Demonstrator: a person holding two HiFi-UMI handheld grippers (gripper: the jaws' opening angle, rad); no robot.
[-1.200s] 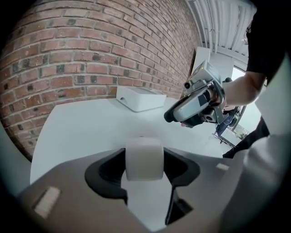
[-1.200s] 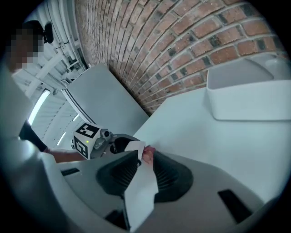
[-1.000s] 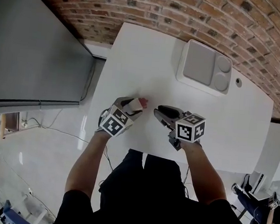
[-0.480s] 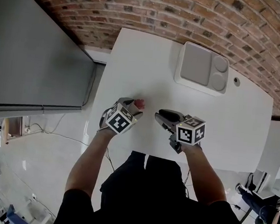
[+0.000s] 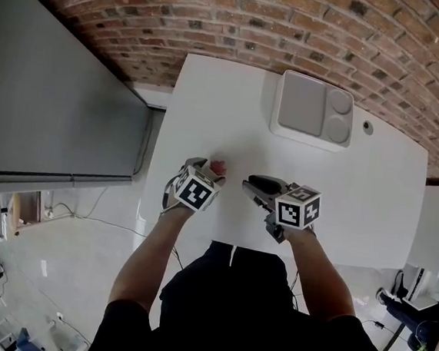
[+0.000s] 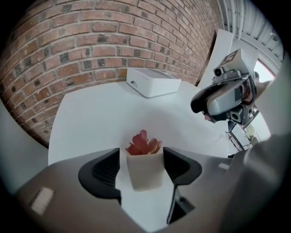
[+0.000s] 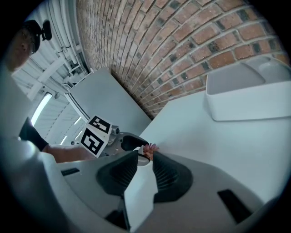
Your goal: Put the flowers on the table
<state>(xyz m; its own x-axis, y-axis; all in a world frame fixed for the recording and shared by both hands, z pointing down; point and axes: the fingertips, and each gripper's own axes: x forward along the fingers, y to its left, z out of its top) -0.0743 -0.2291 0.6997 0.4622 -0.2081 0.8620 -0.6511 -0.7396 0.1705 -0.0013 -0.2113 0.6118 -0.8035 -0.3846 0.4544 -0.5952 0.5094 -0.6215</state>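
Note:
A small white pot with red flowers stands upright on the white table near its front left. My left gripper points steeply down over it. Its jaws have just been opening, and the pot sits between the pads without being pressed. In the head view only the flower top shows past the marker cube. My right gripper hovers just right of it, open with nothing between its fingers; its own view shows the flowers and the left gripper ahead.
A white box-shaped tray with a square and two round recesses sits at the table's far side near the brick wall. The table's left edge drops to the floor close beside the left gripper. A small round hole lies right of the tray.
The left gripper has tipped steeper and its jaws have spread off the pot, which stood tilted in the grip and now rests upright on the table. The right gripper has barely moved.

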